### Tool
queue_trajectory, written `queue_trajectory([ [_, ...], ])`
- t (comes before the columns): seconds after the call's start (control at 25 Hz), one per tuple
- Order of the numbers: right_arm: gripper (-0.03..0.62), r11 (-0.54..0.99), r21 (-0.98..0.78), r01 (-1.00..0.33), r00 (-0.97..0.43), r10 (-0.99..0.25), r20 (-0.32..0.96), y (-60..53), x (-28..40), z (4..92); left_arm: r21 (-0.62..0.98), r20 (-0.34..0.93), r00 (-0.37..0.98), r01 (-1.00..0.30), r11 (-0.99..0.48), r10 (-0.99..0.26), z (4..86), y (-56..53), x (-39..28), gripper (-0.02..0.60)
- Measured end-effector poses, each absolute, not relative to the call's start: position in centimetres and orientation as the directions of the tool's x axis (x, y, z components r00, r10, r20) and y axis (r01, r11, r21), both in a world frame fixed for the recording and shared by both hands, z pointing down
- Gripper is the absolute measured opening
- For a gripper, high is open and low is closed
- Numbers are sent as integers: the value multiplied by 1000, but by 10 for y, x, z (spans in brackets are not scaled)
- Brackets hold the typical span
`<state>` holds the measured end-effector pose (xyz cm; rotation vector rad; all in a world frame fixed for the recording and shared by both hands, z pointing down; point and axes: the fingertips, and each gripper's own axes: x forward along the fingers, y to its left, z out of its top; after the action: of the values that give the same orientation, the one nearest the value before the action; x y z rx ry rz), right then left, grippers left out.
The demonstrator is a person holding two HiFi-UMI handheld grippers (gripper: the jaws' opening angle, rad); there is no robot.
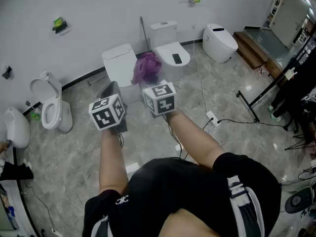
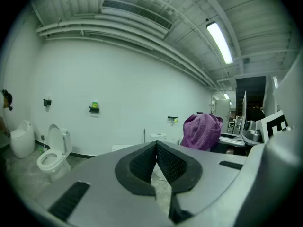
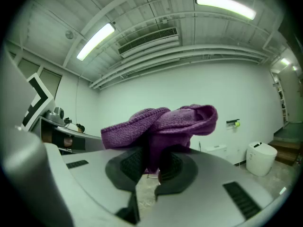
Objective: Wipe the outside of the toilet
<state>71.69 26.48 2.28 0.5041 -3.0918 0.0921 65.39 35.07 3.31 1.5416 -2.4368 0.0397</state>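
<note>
- The left hand-held gripper has its jaws pressed together, with nothing between them.
- The right hand-held gripper is clamped on a purple cloth that is bunched above the jaws.
- Beyond both, the white toilet stands against the wall with its lid down. Its long axis runs from the wall toward the person, and it is apart from both grippers.

A white power strip lies on the grey marble floor at right. Wooden steps sit far right. A small shelf holding something green hangs on the far wall, left.

Bright ceiling tubes; fisheye edges dark, warped.
</note>
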Motion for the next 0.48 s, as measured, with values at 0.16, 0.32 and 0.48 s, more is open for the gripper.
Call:
queue_trajectory([
  [0.16, 48, 942, -68, -330, -944, -329, 17, 274, 717, 27, 121, 240, -405, -889, 441, -882, 37, 362, 652, 9],
  [0.32, 48, 925, -103, -367, -929, -370, -18, 277, 715, 24, 119, 252, -392, -895, 431, -885, 41, 368, 644, 9],
  [0.48, 48, 925, -107, -363, -930, -366, -9, 290, 706, 28, 118, 258, -383, -899, 422, -887, 45, 377, 638, 9],
])
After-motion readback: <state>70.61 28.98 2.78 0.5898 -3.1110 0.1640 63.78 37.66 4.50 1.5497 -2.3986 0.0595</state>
